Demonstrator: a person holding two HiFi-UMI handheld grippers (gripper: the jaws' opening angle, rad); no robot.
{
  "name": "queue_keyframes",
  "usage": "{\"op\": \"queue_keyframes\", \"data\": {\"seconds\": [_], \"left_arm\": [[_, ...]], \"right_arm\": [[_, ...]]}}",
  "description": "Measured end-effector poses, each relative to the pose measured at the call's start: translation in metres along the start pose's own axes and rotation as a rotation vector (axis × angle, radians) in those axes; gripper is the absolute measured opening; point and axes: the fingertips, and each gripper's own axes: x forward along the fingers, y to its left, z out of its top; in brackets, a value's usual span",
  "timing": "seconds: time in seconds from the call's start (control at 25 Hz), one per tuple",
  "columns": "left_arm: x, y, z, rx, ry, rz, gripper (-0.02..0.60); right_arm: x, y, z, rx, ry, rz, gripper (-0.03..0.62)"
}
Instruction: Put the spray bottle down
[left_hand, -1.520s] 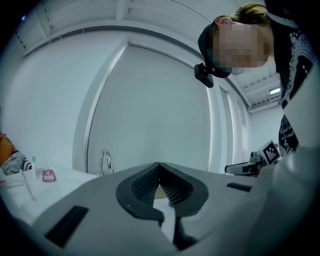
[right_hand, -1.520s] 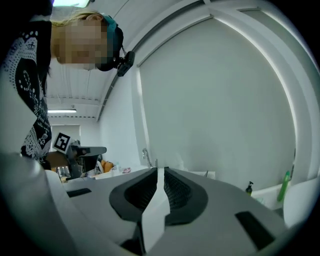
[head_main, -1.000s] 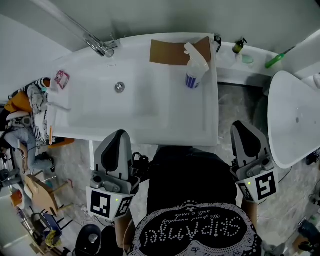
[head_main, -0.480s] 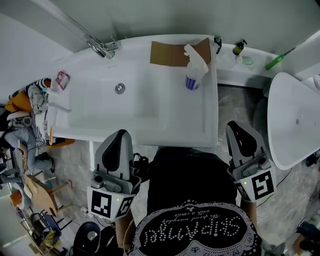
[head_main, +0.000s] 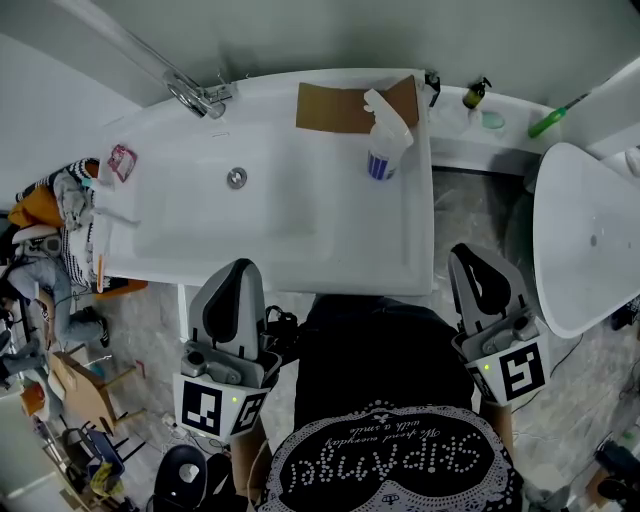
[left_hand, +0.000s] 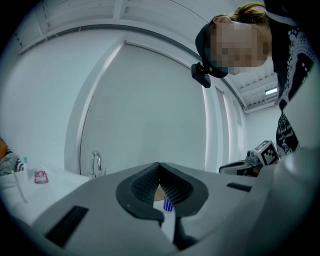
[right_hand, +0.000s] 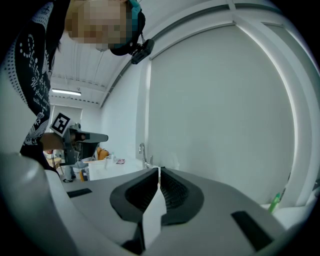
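Closest in, held by the person's body and short of the basin's near rim, the grey left gripper (head_main: 234, 268) has its jaws pressed together on nothing. The grey right gripper (head_main: 476, 262) is likewise closed and empty. Beyond them lies the white rectangular washbasin (head_main: 300, 262). At its far right corner the white spray bottle with a blue-striped label (head_main: 384, 142) stands upright by a brown cardboard sheet (head_main: 328, 106), well apart from either gripper. Setting it down looks finished, with nothing evidently left to do.
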Motion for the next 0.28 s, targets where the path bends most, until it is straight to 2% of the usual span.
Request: {"op": "queue_keyframes", "data": {"seconds": [0.28], "left_arm": [[0.0055,-0.0028,0.0001,0.0,0.002,-0.007,0.005]], "right_arm": [[0.0005,-0.0055,-0.0019,0.002,0.006,-0.008,0.029]]}}
